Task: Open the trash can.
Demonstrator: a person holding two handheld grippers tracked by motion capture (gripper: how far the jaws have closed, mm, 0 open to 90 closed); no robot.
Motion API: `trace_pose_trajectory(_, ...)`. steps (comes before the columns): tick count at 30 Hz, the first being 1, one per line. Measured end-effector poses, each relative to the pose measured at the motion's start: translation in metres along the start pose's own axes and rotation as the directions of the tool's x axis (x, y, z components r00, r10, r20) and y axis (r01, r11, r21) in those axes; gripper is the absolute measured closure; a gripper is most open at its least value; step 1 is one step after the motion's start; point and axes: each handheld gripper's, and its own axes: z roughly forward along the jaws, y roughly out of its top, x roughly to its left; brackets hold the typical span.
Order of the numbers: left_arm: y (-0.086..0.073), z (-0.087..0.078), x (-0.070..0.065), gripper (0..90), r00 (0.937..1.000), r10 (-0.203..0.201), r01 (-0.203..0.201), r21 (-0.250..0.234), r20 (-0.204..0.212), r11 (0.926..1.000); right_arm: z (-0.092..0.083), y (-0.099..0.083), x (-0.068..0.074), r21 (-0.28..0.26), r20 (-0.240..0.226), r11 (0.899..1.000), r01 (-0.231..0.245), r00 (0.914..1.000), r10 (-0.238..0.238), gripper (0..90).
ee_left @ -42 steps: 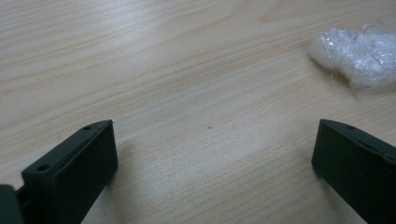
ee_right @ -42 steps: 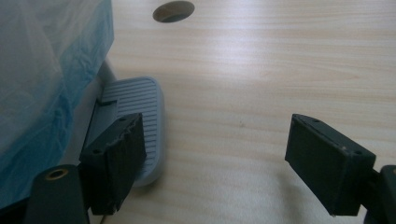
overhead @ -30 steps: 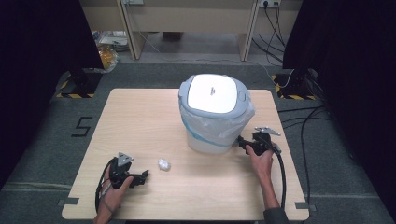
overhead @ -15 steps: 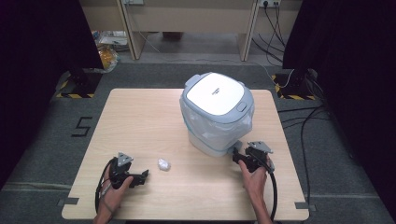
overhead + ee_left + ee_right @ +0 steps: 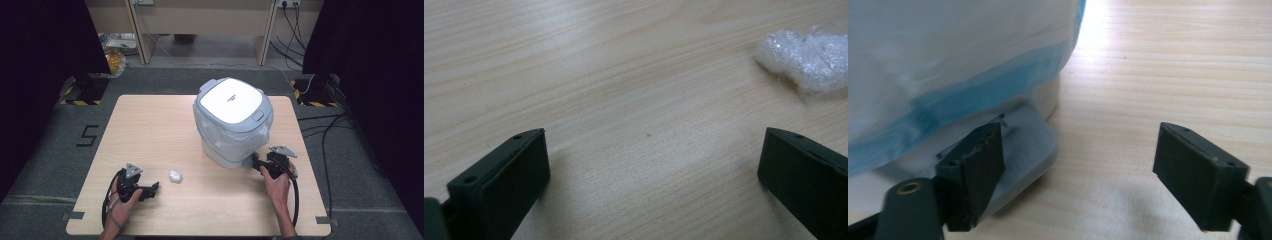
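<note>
A white lidded bin (image 5: pixel 232 125) lined with a pale blue-edged plastic bag (image 5: pixel 235 137) stands upright on the far right half of the wooden table (image 5: pixel 150 125), its lid down. At its base on the near right side a grey foot pedal (image 5: pixel 1023 145) sticks out over the tabletop. The right gripper (image 5: pixel 255 162), held in the person's right hand (image 5: pixel 275 182), sits low at that base; in the right gripper view (image 5: pixel 1078 170) its jaws stand wide apart with nothing between them, one jaw resting over the pedal just under the bag's blue hem, the other out over bare wood. Well to the left, near the front of the table, lies a small crumpled wad of clear wrap (image 5: pixel 175 176). The left gripper (image 5: pixel 152 189), held in the left hand (image 5: pixel 122 200), lies just beside it on the near left, pointing toward it. In the left gripper view (image 5: pixel 654 165) its jaws are also spread wide and empty, low over the wood, with the wad (image 5: pixel 809 57) ahead of them and off to one side, apart from both jaws.
</note>
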Motion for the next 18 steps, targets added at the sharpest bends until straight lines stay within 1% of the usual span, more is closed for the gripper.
trace_pose_trajectory(2,0.000,0.000,0.000,0.0,1.0000,-0.001,0.001,0.000,0.000,1.0000,0.002,0.000,-0.001,0.001,0.001,1.000,-0.007,1.0000,0.007,20.4)
trace_pose_trajectory(4,0.000,0.000,0.000,0.0,1.0000,-0.001,0.001,0.000,0.000,1.0000,0.001,-0.001,-0.001,-0.001,0.003,1.000,0.003,1.0000,-0.003,20.6)
trace_pose_trajectory(6,0.000,0.000,0.000,0.0,1.0000,-0.001,0.001,0.000,0.000,1.0000,0.001,-0.002,-0.001,0.001,-0.001,1.000,-0.005,1.0000,0.005,20.6)
trace_pose_trajectory(7,0.000,0.000,0.000,0.0,1.0000,-0.001,0.001,0.000,0.000,1.0000,0.000,-0.003,-0.002,0.007,-0.018,1.000,-0.020,0.9996,0.020,20.6)
trace_pose_trajectory(8,0.000,0.000,0.000,0.0,1.0000,-0.001,0.001,0.000,0.000,1.0000,0.000,-0.004,-0.002,0.012,-0.025,0.999,-0.031,0.9992,0.031,20.6)
trace_pose_trajectory(11,0.000,0.000,0.000,0.0,1.0000,0.001,-0.001,0.000,-0.001,1.0000,-0.005,-0.010,0.002,0.010,-0.043,0.999,-0.043,0.9981,0.043,20.6)
trace_pose_trajectory(15,0.000,0.000,0.000,0.0,1.0000,0.001,-0.001,0.000,-0.001,1.0000,-0.009,-0.017,0.008,-0.010,-0.041,1.000,-0.020,0.9990,0.020,20.6)
trace_pose_trajectory(16,0.000,0.000,0.000,0.0,1.0000,0.001,-0.001,0.000,-0.001,1.0000,-0.010,-0.018,0.010,-0.015,-0.031,1.000,-0.020,0.9993,0.019,20.6)
trace_pose_trajectory(18,0.000,0.000,0.000,0.0,1.0000,0.001,-0.001,0.000,-0.001,1.0000,-0.011,-0.018,0.011,-0.022,-0.017,1.000,-0.001,0.9999,0.000,20.6)
